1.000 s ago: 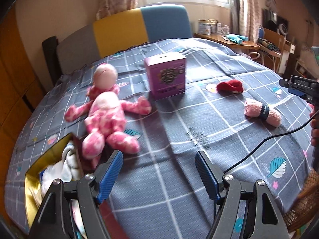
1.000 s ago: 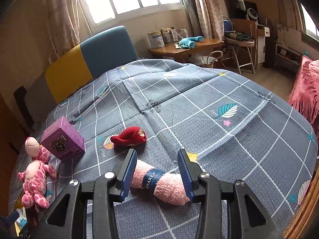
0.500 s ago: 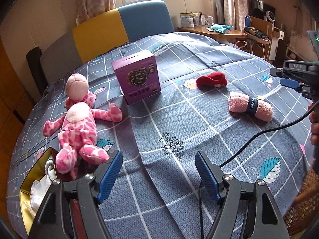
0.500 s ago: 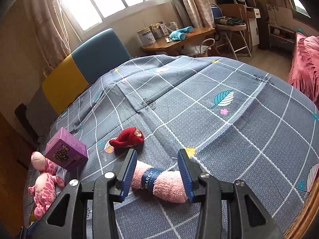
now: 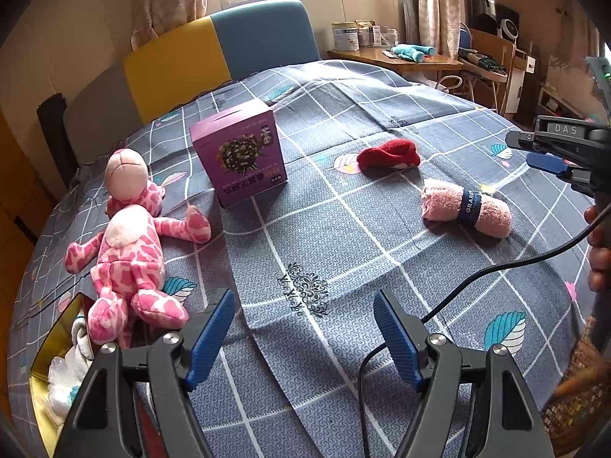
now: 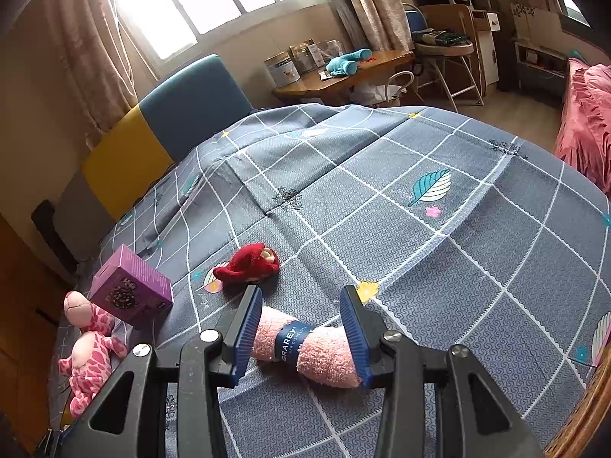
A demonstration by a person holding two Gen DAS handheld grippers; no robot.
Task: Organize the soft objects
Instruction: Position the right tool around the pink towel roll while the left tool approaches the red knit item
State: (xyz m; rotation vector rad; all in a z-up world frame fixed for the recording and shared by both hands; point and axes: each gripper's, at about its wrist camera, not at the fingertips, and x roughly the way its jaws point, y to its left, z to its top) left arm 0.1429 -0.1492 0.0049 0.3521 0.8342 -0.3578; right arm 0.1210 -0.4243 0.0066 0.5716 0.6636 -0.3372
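My right gripper [image 6: 301, 334] hangs part-open, empty, above the rolled pink towel [image 6: 305, 345], so I'd drop lower and pinch squarely at its blue band [image 6: 292, 341], left gripper [image 5: 301, 337] wide, idle.

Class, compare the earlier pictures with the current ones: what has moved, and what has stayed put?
The left tool swung its view rightward across the bed, jaws open and empty throughout. The right tool stayed over the pink towel roll without lifting it. The pink plush toy, purple box and red toy lay unmoved.

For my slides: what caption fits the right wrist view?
Open right gripper poised above rolled pink fluffy towel on grey checked bedspread.
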